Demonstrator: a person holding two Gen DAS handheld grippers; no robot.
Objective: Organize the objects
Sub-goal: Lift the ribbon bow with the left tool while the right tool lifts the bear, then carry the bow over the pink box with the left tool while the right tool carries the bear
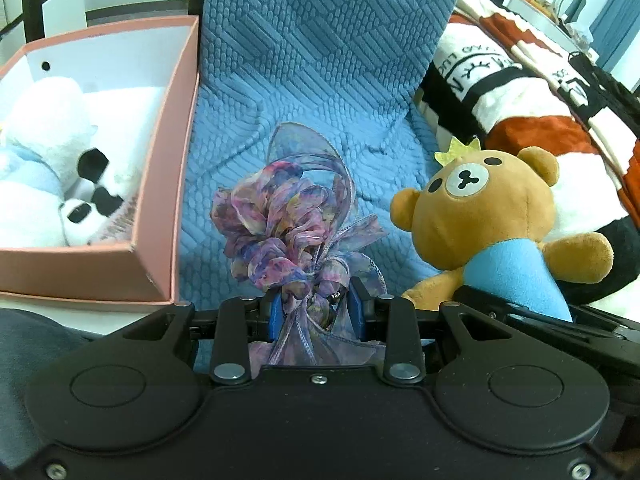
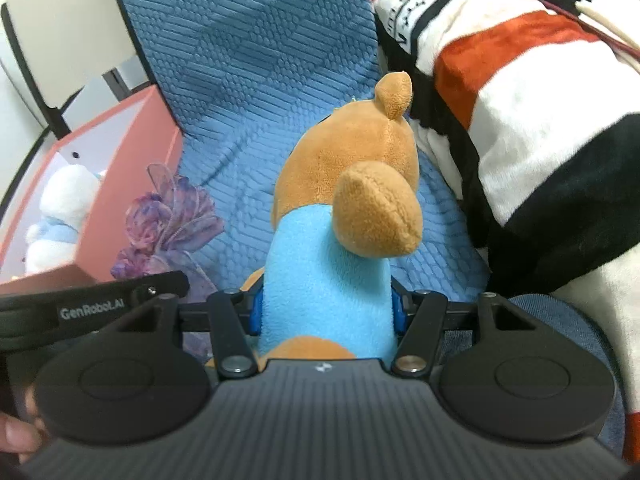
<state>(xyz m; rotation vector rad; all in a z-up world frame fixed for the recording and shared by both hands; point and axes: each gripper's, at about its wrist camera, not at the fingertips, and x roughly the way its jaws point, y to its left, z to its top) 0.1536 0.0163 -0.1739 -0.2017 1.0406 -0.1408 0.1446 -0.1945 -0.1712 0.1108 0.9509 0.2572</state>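
Observation:
My left gripper is shut on a purple-pink ribbon scrunchie, held over the blue quilted cover. The scrunchie also shows in the right wrist view. My right gripper is shut on the blue body of a brown teddy bear; in the left wrist view the bear has a yellow crown and faces the camera. A pink box at the left holds white plush toys; the box also shows in the right wrist view.
A red, white and black striped blanket lies bunched at the right, also in the right wrist view. A white chair stands behind the box. A desk with clutter is at the far right.

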